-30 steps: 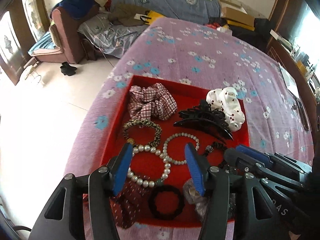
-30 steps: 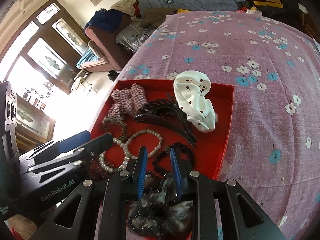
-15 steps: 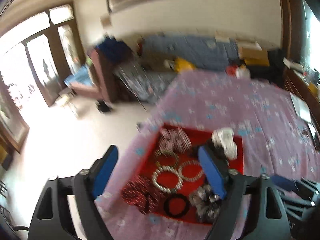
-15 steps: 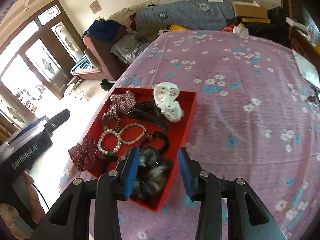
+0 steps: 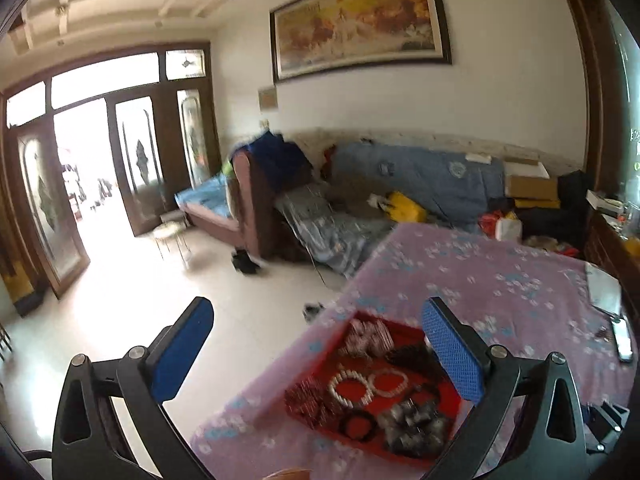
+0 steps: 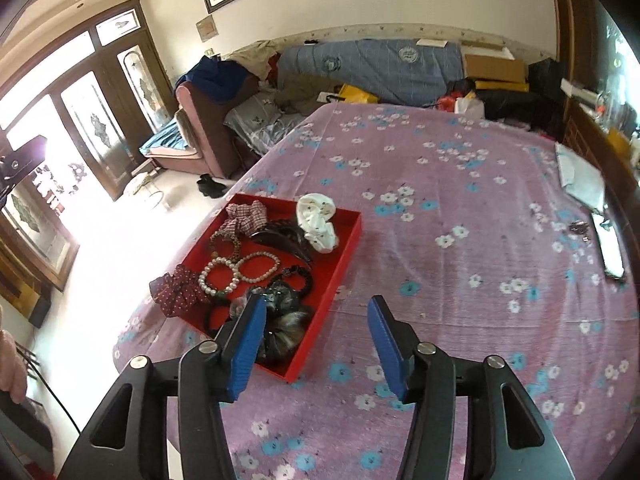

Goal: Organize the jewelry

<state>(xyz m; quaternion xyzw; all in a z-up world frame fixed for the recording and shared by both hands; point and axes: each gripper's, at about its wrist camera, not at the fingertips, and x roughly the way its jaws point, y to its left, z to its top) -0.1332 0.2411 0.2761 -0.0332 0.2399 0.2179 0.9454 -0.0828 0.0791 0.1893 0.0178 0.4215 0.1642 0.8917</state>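
Note:
A red tray (image 6: 349,248) lies on the purple flowered cloth near the table's left edge. It holds a white scrunchie (image 6: 318,216), a plaid scrunchie (image 6: 246,216), a black claw clip (image 6: 286,236), two pearl bracelets (image 6: 240,270), a dark scrunchie (image 6: 286,320) and a dark red bow (image 6: 178,290) at its near left rim. My right gripper (image 6: 316,344) is open and empty, raised above the tray's near right corner. My left gripper (image 5: 316,354) is open wide and empty, high above and back from the tray (image 5: 328,354), which looks blurred there.
The purple cloth (image 6: 460,240) stretches to the right of the tray. A phone (image 6: 610,246) and papers (image 6: 582,178) lie at its right edge. A sofa with blue bedding (image 6: 372,68) stands behind the table. White floor (image 5: 120,312) lies left of the table.
Both grippers have drawn up and back from the tray and opened wider. The right one let go of the dark scrunchie, which now lies in the tray's near corner.

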